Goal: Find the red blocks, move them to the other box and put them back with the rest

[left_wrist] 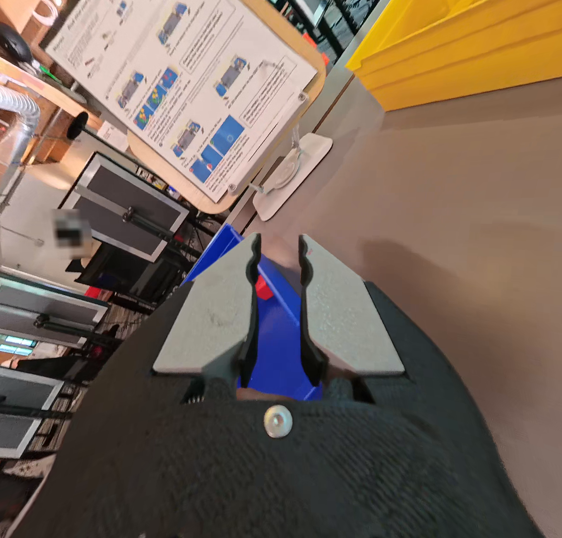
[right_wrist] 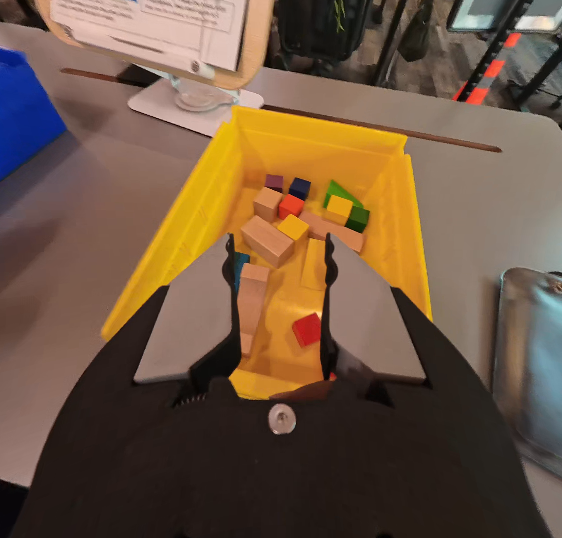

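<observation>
Right wrist view is showing you the red block [right_wrist: 307, 329] lying on the floor of the yellow box [right_wrist: 200, 219], near its front wall and just beside your right gripper's [right_wrist: 278, 239] right finger. Those fingers are standing apart with nothing between them. To take it cleanly, you are probably best shifting a little right so the block sits midway between the tips, then going down square to its flat sides. A long plain wooden block [right_wrist: 252, 304] is lying close on the left (it may get nudged). The orange cube [right_wrist: 290, 205] farther back is not red, so leave it.

Your left gripper [left_wrist: 279, 240] is hovering, fingers parted and empty, over the blue box [left_wrist: 273, 335], where another red block [left_wrist: 264, 289] is sitting against a ridge. An instruction board [left_wrist: 182, 76] on a white stand is standing behind both boxes on the grey table [left_wrist: 425, 219].
</observation>
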The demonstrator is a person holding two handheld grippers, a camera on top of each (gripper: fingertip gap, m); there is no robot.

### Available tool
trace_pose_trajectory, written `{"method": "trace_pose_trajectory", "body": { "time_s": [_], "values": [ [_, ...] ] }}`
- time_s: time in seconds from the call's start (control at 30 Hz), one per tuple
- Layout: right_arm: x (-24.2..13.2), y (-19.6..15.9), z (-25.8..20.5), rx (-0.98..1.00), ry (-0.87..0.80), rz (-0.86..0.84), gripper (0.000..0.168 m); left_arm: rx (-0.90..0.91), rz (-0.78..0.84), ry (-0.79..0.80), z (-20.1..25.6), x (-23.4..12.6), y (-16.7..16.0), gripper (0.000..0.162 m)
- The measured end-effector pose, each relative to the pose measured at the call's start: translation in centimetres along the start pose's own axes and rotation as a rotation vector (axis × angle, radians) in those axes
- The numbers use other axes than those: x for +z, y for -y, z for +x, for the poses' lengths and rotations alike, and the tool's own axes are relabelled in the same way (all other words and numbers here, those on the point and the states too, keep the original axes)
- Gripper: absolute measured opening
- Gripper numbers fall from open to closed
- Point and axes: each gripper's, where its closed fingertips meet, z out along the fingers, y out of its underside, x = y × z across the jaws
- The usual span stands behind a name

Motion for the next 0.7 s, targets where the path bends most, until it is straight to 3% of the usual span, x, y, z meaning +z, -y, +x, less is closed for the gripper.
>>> {"method": "trace_pose_trajectory", "body": {
  "time_s": [0.2,0.37,0.7],
  "values": [
    [-1.3,1.5,-2.3,-0.023,0.081,0.063,0.054,-0.137,-0.104,0.005,-2.9,-0.1,-3.9,0.026],
    [-1.4,1.8,-3.6,-0.021,0.130,0.072,0.054,-0.270,-0.187,0.033,-6.9,0.4,-9.0,0.026],
    [-0.2,1.1,-5.3,-0.067,0.152,0.027,0.054,-0.284,-0.545,-0.162,-9.7,8.9,-18.7,0.037]
  ]
}}
